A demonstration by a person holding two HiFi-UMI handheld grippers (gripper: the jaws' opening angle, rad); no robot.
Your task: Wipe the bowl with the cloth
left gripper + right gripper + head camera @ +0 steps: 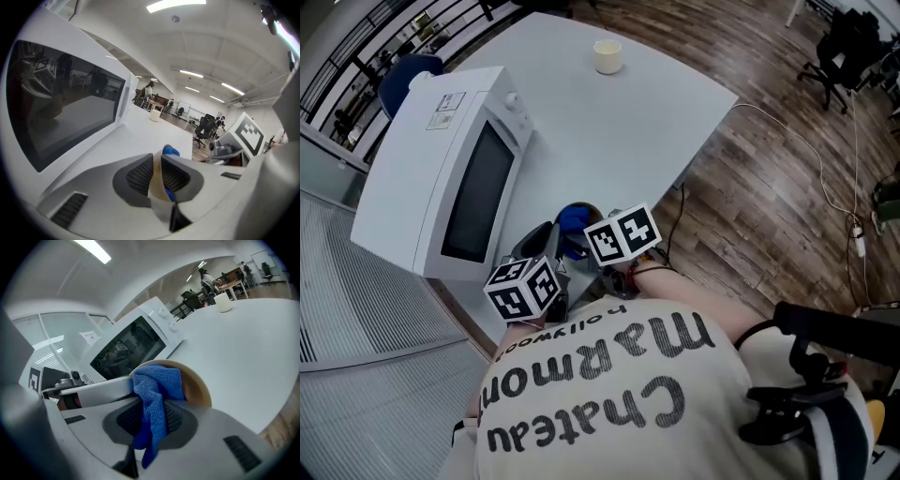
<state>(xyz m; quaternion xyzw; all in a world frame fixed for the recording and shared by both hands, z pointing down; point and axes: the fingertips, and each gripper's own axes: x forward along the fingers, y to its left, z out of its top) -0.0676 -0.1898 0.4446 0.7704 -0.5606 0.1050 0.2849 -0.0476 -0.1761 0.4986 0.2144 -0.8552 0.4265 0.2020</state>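
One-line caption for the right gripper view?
Right hand-held gripper grips blue cloth inside the tan bowl, microwave behind.

Blue cloth (157,390): nubby microfibre weave. Tan bowl (197,387): smooth, matt. White table (628,122): smooth. Wood-plank floor (769,187).

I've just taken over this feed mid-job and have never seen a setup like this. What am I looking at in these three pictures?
There is no robot arm here. A person holds a two-jaw tool in each hand. The head view comes from a camera on the person's head, looking steeply down. The other two views come from cameras riding on each tool, looking along its jaws.

On the white table stand a microwave and, further off, a small cup.

The left gripper has its jaws closed on the rim of a tan bowl. The right gripper has its jaws closed on a blue cloth, whose bunched end sits at the bowl's opening.
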